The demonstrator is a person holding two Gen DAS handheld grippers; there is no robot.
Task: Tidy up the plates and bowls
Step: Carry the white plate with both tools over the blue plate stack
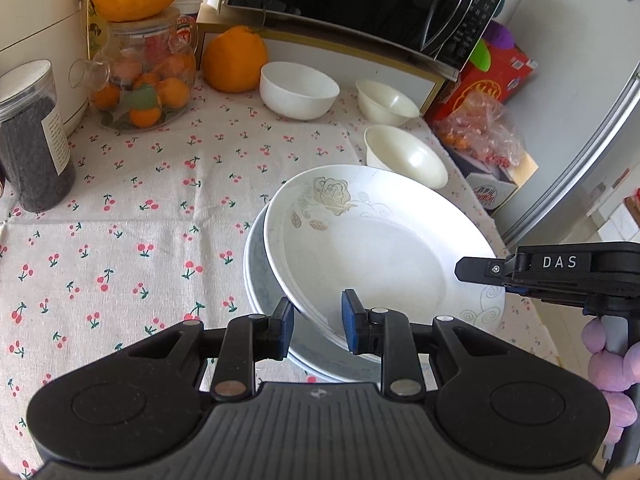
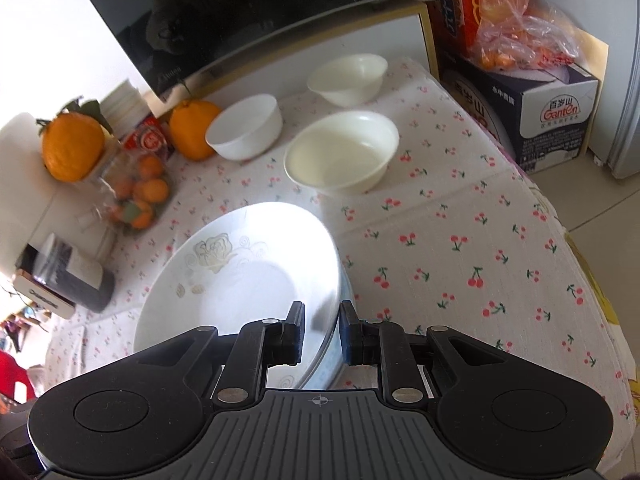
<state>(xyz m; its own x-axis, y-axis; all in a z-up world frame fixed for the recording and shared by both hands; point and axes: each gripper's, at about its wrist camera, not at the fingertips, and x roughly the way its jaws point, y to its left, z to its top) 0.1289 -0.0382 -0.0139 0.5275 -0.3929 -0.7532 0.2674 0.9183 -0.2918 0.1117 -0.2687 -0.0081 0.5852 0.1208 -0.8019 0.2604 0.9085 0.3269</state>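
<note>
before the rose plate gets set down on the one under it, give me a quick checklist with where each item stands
1. Left gripper clamped on the rose plate rim: ok.
2. Right gripper clamped on the opposite rim: ok.
3. Rose plate level: not ok, it tilts over the lower plate.
4. Rose plate centred on the lower plate: not ok, it is offset.
5. Nearest bowl clear of the plates: ok.
6. Lower plate flat on the tablecloth: cannot tell.

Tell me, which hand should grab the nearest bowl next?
Probably the right. Both pinch the rose plate, but the nearest bowl sits just ahead of the right gripper; the left gripper would have to reach across the plate.
</note>
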